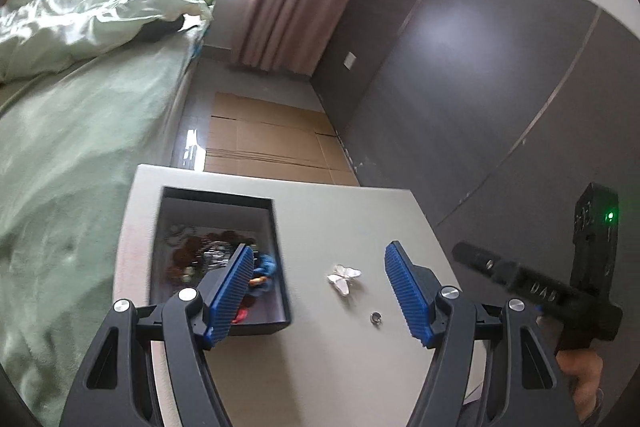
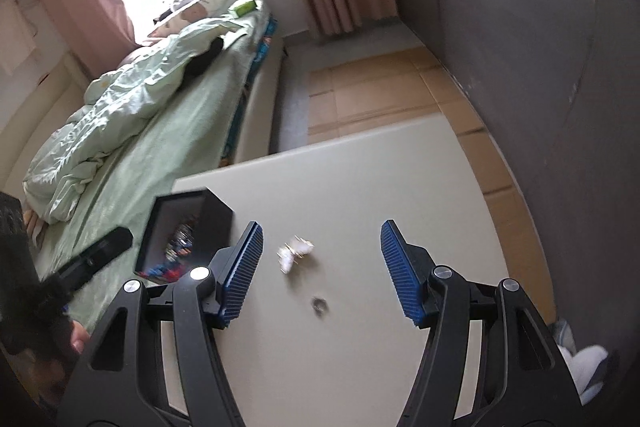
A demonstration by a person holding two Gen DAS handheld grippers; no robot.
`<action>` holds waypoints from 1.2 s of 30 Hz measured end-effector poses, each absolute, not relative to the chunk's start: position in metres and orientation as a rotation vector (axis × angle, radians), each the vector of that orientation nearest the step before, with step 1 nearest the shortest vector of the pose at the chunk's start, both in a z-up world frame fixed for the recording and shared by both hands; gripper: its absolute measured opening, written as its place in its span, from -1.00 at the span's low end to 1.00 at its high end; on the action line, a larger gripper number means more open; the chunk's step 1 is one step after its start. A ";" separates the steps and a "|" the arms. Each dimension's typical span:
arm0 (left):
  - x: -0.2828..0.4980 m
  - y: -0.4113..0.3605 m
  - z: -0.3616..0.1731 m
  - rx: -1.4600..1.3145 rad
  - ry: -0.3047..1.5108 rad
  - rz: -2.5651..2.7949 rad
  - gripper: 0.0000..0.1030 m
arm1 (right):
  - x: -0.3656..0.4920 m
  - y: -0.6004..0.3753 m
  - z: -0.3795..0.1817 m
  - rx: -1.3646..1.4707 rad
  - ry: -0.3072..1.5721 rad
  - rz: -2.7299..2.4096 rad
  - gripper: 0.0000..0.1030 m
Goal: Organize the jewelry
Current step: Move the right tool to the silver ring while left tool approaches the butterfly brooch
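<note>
- Still loose on the table [image 1: 344, 227], lower centre of frame: butterfly brooch [image 1: 344, 279] and ring [image 1: 376, 317], beside the jewelry box [image 1: 218, 201]
- Both look light, thin, slippery; brooch wings seem fragile, best pinched across the body
- Left gripper [image 1: 320, 291] and right gripper [image 2: 320, 273] gape wide, empty

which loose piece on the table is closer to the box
The white butterfly piece, lying nearer the black jewelry box; the small silver ring sits farther out, toward the grippers.

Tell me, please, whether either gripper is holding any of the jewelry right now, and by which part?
Nothing is held. The left gripper and right gripper are both open and empty; the butterfly brooch and the ring lie loose on the table.
</note>
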State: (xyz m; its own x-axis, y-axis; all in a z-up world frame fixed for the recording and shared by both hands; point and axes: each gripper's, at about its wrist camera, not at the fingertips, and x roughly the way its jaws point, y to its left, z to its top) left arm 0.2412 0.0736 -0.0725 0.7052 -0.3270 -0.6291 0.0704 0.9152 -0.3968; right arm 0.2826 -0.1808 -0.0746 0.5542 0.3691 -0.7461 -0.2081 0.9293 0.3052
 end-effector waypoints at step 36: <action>0.244 0.035 -0.095 -0.161 0.831 -0.235 -0.24 | 0.268 -0.131 -0.161 -0.176 0.986 0.630 -0.20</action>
State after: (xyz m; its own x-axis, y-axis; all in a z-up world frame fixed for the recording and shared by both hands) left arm 0.2437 0.0352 -0.0946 0.6504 -0.2687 -0.7104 0.1434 0.9619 -0.2326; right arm 0.2679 -0.1315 -0.1613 0.3913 0.4162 -0.8208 -0.5700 0.8098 0.1389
